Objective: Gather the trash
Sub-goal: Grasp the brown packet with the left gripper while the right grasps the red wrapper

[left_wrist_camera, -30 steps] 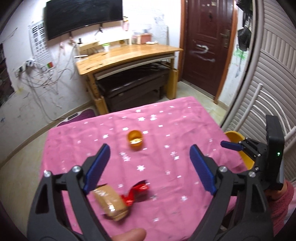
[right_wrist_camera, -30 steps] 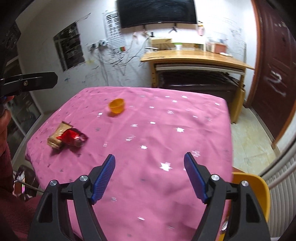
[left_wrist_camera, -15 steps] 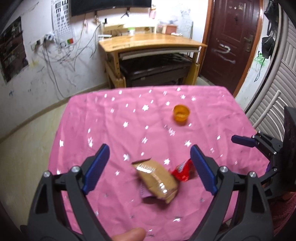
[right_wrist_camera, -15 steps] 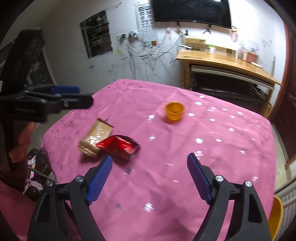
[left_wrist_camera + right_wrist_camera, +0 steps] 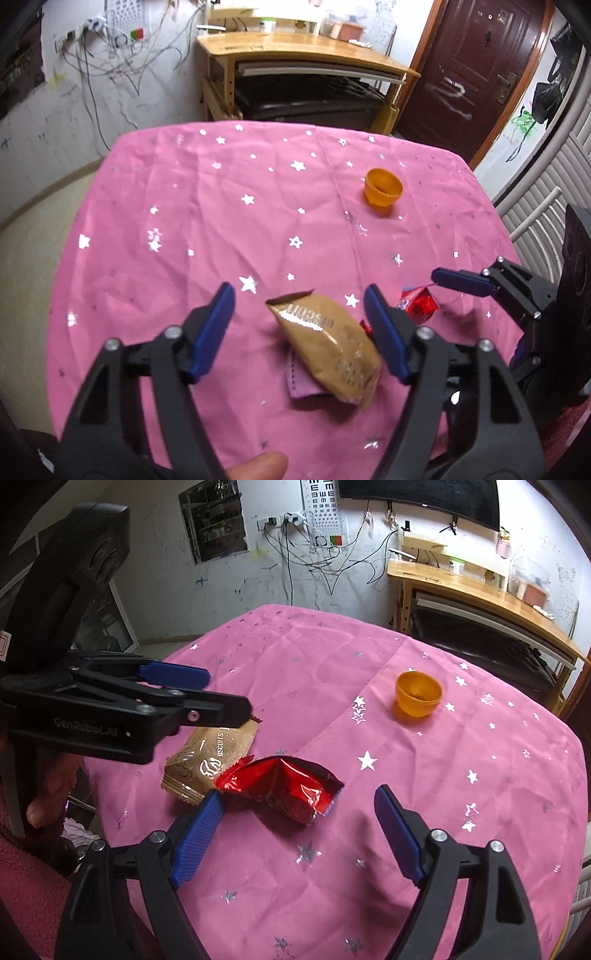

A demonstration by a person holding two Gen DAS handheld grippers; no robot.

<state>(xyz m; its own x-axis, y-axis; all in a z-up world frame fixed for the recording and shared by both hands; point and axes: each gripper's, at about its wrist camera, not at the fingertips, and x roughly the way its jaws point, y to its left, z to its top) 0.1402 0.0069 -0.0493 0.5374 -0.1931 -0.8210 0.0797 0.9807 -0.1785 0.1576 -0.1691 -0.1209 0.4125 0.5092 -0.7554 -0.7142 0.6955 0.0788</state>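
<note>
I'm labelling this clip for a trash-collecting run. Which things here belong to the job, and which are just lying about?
Belongs to the job:
gold biscuit wrapper
red foil wrapper

Just lying about:
orange plastic cup (empty as far as I can see; may or may not count as trash)
pink star tablecloth
wooden desk

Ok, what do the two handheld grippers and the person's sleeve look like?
Both the left gripper and right gripper are black plastic frames with silver screws and ribbed blue finger pads. The left one carries white "GenRoboAI" lettering. The sleeve is fuzzy dark red.
</note>
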